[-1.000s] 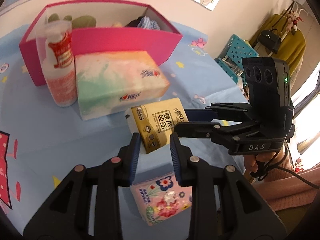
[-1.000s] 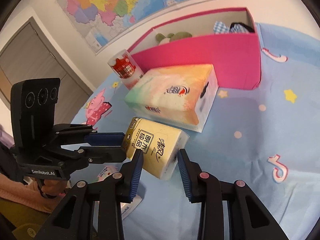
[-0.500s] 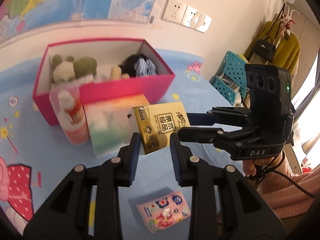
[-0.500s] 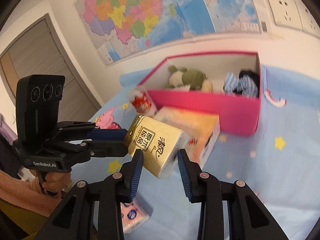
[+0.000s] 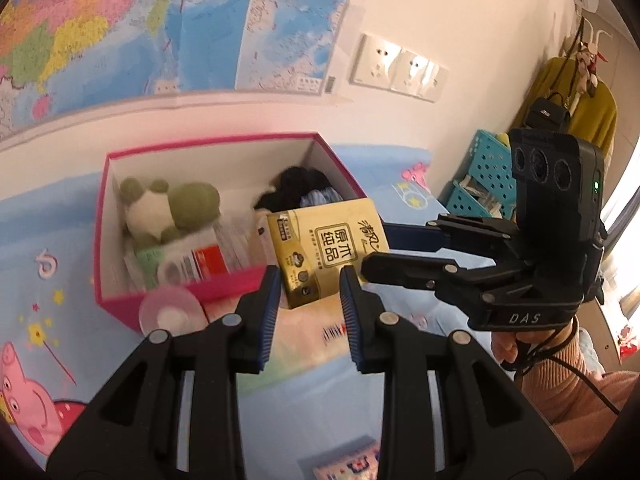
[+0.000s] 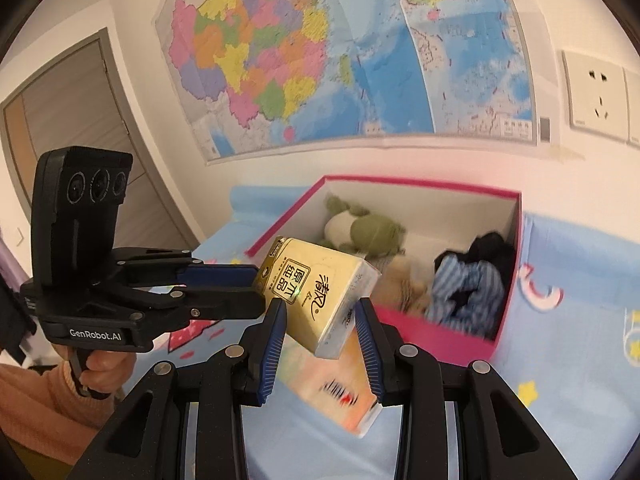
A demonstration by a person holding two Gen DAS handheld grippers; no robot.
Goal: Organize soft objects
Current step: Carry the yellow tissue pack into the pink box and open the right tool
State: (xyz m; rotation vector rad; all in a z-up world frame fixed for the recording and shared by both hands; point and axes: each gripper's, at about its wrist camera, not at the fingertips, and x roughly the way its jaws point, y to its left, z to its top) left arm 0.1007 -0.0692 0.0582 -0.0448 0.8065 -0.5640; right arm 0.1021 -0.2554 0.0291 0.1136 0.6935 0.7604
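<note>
The left gripper [image 5: 307, 294] has its blue-padded jaws clamped on the near end of a yellow tissue pack [image 5: 328, 251], which sits tilted between them; the exact pad contact is hidden behind the fingertips. The right gripper [image 6: 320, 326] pinches the same pack from the other side: in the left wrist view its two black fingers [image 5: 404, 268] reach in from the right and close on the pack's far edge, and in its own view the pack [image 6: 316, 294] is wedged slantwise between its pads. So the pack is held off the surface by both tools at once, in front of and slightly above the near wall of a pink box [image 5: 224, 286].

Inside the box lie a green and white plush toy [image 5: 168, 208], a dark bundle of cloth [image 5: 296, 192] with a blue striped piece [image 6: 466, 288], and what looks like a tan soft item [image 6: 396, 284], blurred. Packets with red print [image 5: 200, 262] near the front wall are smeared and partly hidden by the pack.

Below the pack, a larger pastel tissue box [image 6: 340, 392] rests on the blue cartoon-print cloth [image 5: 48, 240], mostly covered by the jaws. A translucent pink cap [image 5: 170, 312] stands just beside the box's front corner. A small floral packet [image 5: 348, 466] is cut off at the bottom edge.
</note>
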